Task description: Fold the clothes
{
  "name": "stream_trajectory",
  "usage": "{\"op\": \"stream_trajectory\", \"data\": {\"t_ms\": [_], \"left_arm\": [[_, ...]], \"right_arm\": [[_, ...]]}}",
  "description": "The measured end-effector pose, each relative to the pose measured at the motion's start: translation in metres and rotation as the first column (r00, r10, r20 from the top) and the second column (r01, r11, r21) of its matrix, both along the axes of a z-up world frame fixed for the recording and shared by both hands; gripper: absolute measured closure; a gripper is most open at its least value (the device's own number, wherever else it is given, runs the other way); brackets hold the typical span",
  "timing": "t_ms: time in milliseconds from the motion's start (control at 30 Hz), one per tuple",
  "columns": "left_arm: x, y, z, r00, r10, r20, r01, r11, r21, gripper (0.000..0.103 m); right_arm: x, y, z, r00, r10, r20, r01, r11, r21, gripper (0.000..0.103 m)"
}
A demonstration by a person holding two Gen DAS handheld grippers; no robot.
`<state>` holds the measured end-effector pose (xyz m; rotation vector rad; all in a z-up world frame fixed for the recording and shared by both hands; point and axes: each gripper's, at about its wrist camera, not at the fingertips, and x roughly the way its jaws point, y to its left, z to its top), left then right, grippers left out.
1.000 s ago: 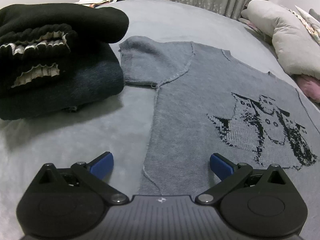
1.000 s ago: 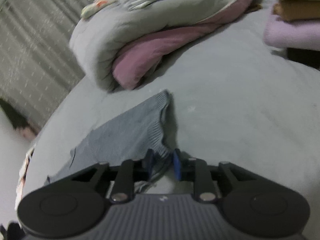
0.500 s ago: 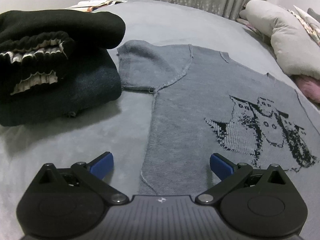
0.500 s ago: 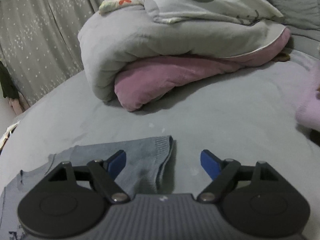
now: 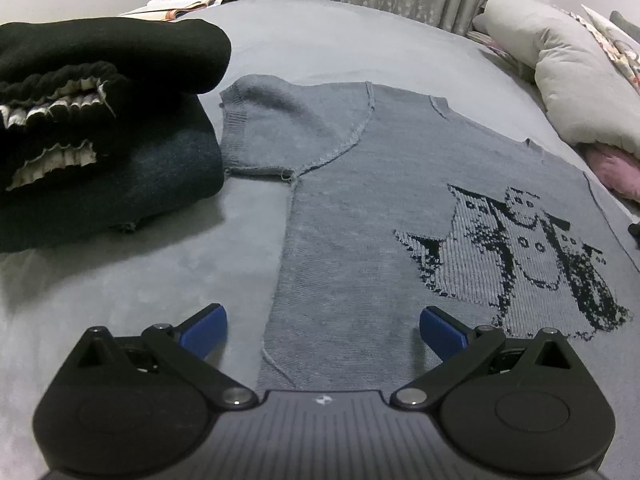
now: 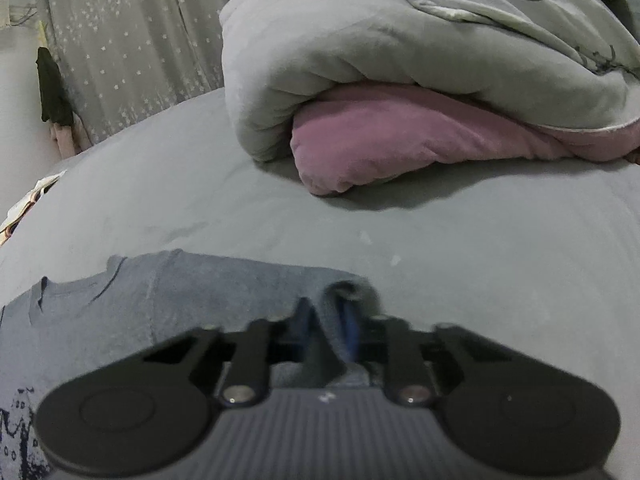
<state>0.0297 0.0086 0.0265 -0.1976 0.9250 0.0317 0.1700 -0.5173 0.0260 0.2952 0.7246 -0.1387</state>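
A grey knit short-sleeved sweater [image 5: 380, 184] with a black-and-white cat pattern [image 5: 520, 256] lies flat on the grey bed. My left gripper [image 5: 323, 328] hovers open over the sweater's near side edge, with nothing between its blue pads. In the right wrist view the same sweater [image 6: 180, 292] ends in a short sleeve [image 6: 348, 288]. My right gripper [image 6: 326, 320] is closing its jaws on this sleeve. The knit bunches up in a fold between the two blue pads.
A stack of folded black and dark clothes [image 5: 100, 120] sits left of the sweater. A rolled grey and pink duvet [image 6: 400, 100] lies beyond the sleeve, with a grey pillow [image 5: 560, 80] at the right. Curtains [image 6: 132, 40] hang behind the bed, and magazines [image 5: 188, 2] lie at its far edge.
My right gripper rolled level, opened wide beside the sleeve, then moved over it and closed with the fabric pinched. The left gripper stayed open in place.
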Motion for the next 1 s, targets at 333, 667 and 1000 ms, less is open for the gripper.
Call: {"op": "stream_trajectory", "data": {"t_ms": [333,667,1000], "left_arm": [[-0.001,0.007,0.001,1.0,0.021,0.0,-0.021,1.0,-0.02,0.0],[-0.002,0.005,0.001,1.0,0.003,-0.009,-0.004,1.0,-0.03,0.0],[-0.004,0.008,0.003,1.0,0.0,-0.005,0.0,0.999,-0.039,0.0]], "right_arm": [[-0.024,0.04,0.026,0.997,0.062,0.052,-0.047,0.969,-0.244,0.096],[-0.044,0.07,0.048,0.984,0.147,0.099,-0.104,0.933,-0.345,0.096],[-0.063,0.118,0.067,0.957,0.259,0.128,-0.176,0.874,-0.453,0.096]]}}
